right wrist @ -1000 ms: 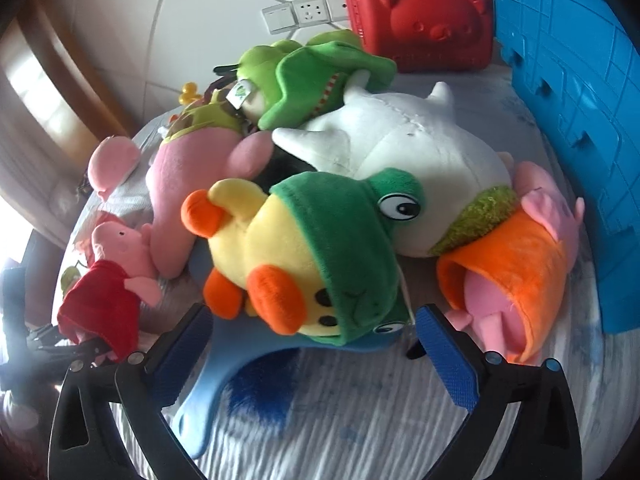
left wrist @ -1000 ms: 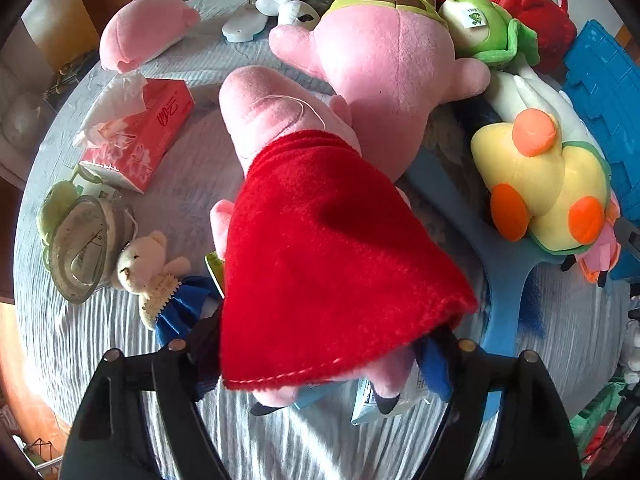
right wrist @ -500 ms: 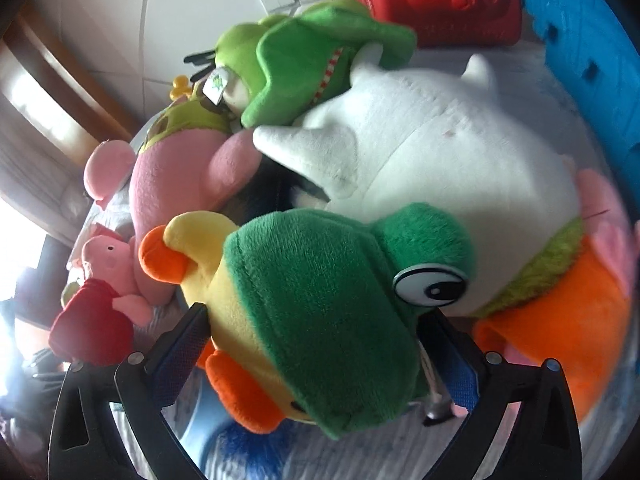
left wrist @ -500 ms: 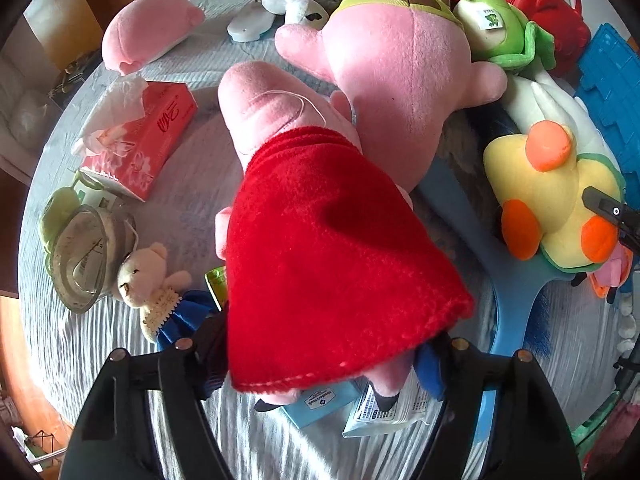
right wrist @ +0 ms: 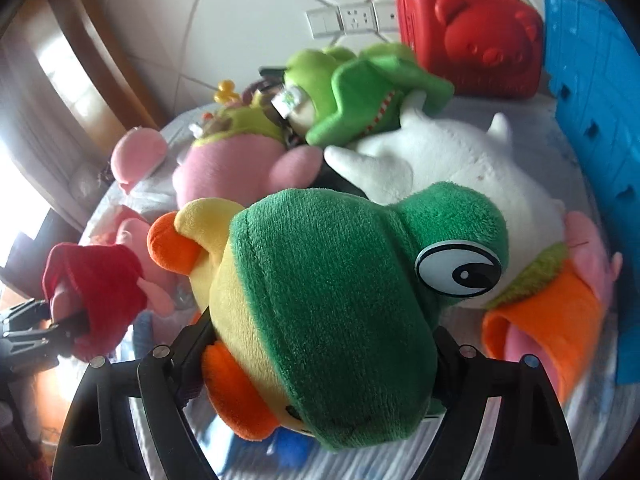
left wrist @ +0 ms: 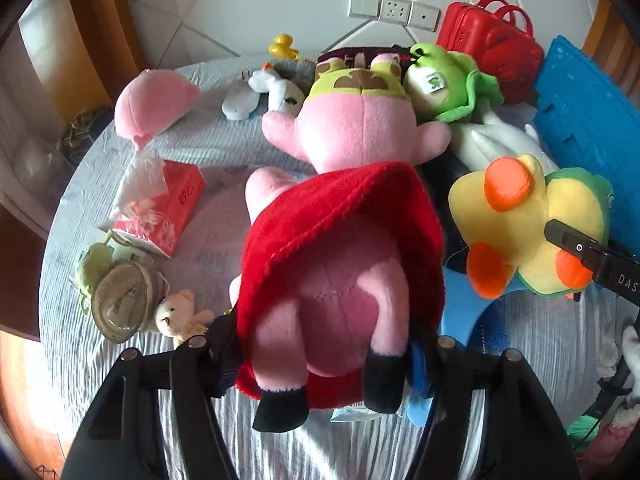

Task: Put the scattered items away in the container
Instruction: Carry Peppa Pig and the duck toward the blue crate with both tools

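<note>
In the left wrist view the left gripper (left wrist: 320,354) has lifted the red-dressed pig plush (left wrist: 336,264), pinched centre-frame; in the right wrist view the right gripper (right wrist: 320,350) now clamps the green-hooded duck plush (right wrist: 332,312), seemingly raised, both bound for the blue container (right wrist: 596,128) at right.

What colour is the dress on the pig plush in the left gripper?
Red; the pig plush itself is pink. Left wrist view shows it best.

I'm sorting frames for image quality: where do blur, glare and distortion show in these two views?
Left wrist view: sharp; fisheye bends the table edge; the pig plush in the left claw is evenly lit. Right wrist view: overexposed window glare at the left edge; smeared bedding at the bottom; the duck plush in the right claw stays fairly sharp.
</note>
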Action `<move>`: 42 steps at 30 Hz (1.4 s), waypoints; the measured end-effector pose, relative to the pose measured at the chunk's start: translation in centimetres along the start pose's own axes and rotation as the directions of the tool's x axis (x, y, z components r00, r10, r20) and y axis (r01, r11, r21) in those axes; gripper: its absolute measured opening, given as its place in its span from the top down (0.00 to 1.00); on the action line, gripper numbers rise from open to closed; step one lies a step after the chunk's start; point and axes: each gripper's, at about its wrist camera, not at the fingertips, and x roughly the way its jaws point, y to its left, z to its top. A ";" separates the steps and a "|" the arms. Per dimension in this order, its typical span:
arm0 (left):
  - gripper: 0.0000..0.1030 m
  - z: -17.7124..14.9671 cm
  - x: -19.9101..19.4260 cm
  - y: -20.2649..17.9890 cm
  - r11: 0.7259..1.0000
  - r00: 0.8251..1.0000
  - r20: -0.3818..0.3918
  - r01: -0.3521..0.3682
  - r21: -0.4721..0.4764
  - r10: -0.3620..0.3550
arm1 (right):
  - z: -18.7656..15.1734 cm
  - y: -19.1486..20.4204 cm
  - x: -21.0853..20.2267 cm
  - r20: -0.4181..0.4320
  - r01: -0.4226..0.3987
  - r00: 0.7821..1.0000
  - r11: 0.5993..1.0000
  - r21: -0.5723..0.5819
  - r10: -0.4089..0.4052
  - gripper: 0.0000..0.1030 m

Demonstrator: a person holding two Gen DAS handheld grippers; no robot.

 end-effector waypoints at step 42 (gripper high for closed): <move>0.36 -2.3 -8.8 -4.1 0.966 0.972 0.160 0.132 0.223 -0.170 | -7.2 1.8 -13.1 0.133 0.154 0.976 0.980 0.124 -0.170 0.16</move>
